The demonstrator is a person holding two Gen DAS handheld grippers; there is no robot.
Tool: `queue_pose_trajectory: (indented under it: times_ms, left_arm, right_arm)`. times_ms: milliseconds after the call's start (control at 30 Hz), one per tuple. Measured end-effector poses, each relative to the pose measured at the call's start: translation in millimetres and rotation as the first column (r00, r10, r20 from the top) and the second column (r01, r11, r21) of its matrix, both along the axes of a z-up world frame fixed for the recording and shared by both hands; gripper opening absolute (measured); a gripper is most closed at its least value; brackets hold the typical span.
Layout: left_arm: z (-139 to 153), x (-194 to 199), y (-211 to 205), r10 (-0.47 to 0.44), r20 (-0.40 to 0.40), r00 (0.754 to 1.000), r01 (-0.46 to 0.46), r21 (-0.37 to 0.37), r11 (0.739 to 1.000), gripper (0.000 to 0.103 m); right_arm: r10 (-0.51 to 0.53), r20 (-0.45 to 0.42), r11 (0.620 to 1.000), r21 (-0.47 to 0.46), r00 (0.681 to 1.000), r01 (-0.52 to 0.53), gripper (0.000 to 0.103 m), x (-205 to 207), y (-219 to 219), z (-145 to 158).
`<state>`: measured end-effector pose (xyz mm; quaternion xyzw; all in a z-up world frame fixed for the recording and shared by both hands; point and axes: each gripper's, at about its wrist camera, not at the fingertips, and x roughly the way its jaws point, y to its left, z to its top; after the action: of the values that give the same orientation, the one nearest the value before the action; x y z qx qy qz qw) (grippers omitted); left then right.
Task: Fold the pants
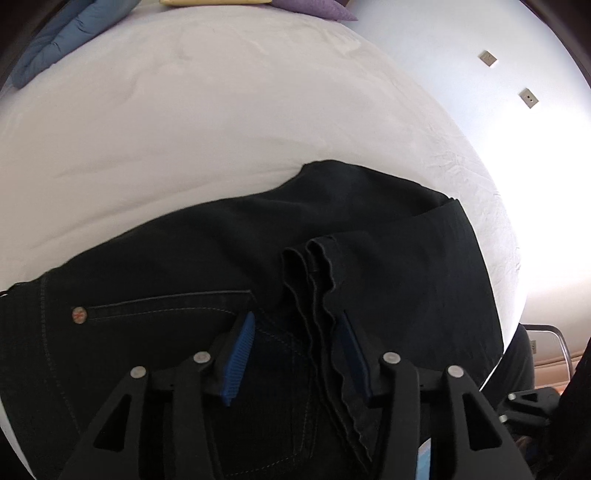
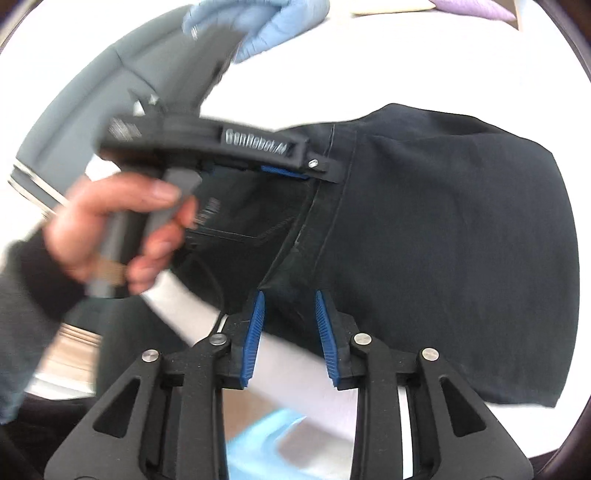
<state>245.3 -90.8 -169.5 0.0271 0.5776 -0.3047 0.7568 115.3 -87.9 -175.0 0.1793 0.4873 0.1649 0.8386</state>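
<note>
Black pants (image 1: 229,258) lie folded over on a white bed (image 1: 184,110). In the left wrist view the stacked leg hems (image 1: 317,280) rest on the seat, beside a back pocket with a copper rivet (image 1: 79,314). My left gripper (image 1: 297,325) is open just above the pants, its blue pads either side of the hems, holding nothing. In the right wrist view the pants (image 2: 443,240) fill the right side. My right gripper (image 2: 290,301) is open at the near edge of the cloth. The left gripper (image 2: 258,147) shows there too, held by a bare hand (image 2: 122,229).
A blue quilt (image 1: 62,40), a yellow pillow (image 1: 214,2) and a purple pillow (image 1: 317,9) lie at the far end of the bed. A white wall with two outlets (image 1: 487,58) is on the right. A light blue object (image 2: 266,435) lies below my right gripper.
</note>
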Motion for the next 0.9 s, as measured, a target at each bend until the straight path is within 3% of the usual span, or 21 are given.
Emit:
queue_pose_trajectory:
  times_ms: [100,133,167,200,300,367,433,500,633,700,800,900]
  left_arm:
    - [22.3,-11.8,5.1,0.055,0.095,0.994,-0.058,0.032,0.998,0.061]
    - [29.9,-17.4,5.6,0.065,0.114,0.991,-0.067,0.013,0.998,0.062]
    - [37.8,-25.4,3.8,0.071,0.123,0.990,-0.068,-0.029,0.997,0.063]
    - [41.7,-29.1,4.0,0.077,0.128,0.989,-0.070,-0.052,0.996,0.067]
    - [40.8,-57.6,-17.8,0.056,0.139,0.989,-0.041,-0.109,0.993,0.075]
    - [23.0,-71.8,-36.0,0.026,0.124,0.992,-0.016,-0.075,0.997,0.075]
    - [-0.2,-77.7,-45.9,0.018,0.068,0.998,-0.014,-0.047,0.999,0.075]
    - [-14.8,-87.3,-50.9,0.026,0.094,0.995,-0.025,-0.014,1.000,0.075]
    - [-20.0,-94.3,-57.3,0.011,0.120,0.993,-0.017,0.051,0.999,0.075]
    - [-22.0,-96.3,-60.4,0.000,0.126,0.992,-0.009,0.072,0.997,0.076]
    - [-26.3,-102.4,-69.7,-0.016,0.143,0.990,0.002,0.097,0.995,0.084]
    - [-30.1,-104.6,-77.0,-0.022,0.152,0.988,0.007,0.098,0.995,0.089]
  right_arm:
    - [-0.086,0.016,0.984,0.160,0.996,0.082,0.032,-18.2,-59.2,17.1]
    - [-0.110,0.021,0.974,0.199,0.994,0.104,0.052,-17.5,-80.9,20.1]
    - [-0.141,0.026,0.965,0.226,0.990,0.132,0.081,-10.5,-103.7,21.0]
    - [-0.198,0.026,0.949,0.255,0.980,0.185,0.089,-13.0,-129.3,20.1]
    - [-0.313,-0.008,0.851,0.441,0.950,0.284,0.091,-5.0,-186.1,22.9]
    - [-0.343,-0.041,0.782,0.541,0.938,0.309,0.090,10.0,-221.3,14.6]
    - [-0.307,-0.069,0.731,0.621,0.949,0.282,0.088,41.4,-238.5,4.5]
    - [-0.286,-0.113,0.726,0.623,0.952,0.292,0.087,63.5,-239.6,-6.0]
    - [-0.262,-0.252,0.692,0.624,0.931,0.364,0.085,100.5,-257.3,-68.2]
    - [-0.263,-0.245,0.660,0.660,0.933,0.360,0.079,100.4,-262.6,-82.0]
    - [-0.207,-0.209,0.688,0.663,0.956,0.294,0.079,103.8,-254.1,-90.2]
    - [-0.096,-0.189,0.784,0.590,0.977,0.191,0.079,92.8,-227.3,-86.2]
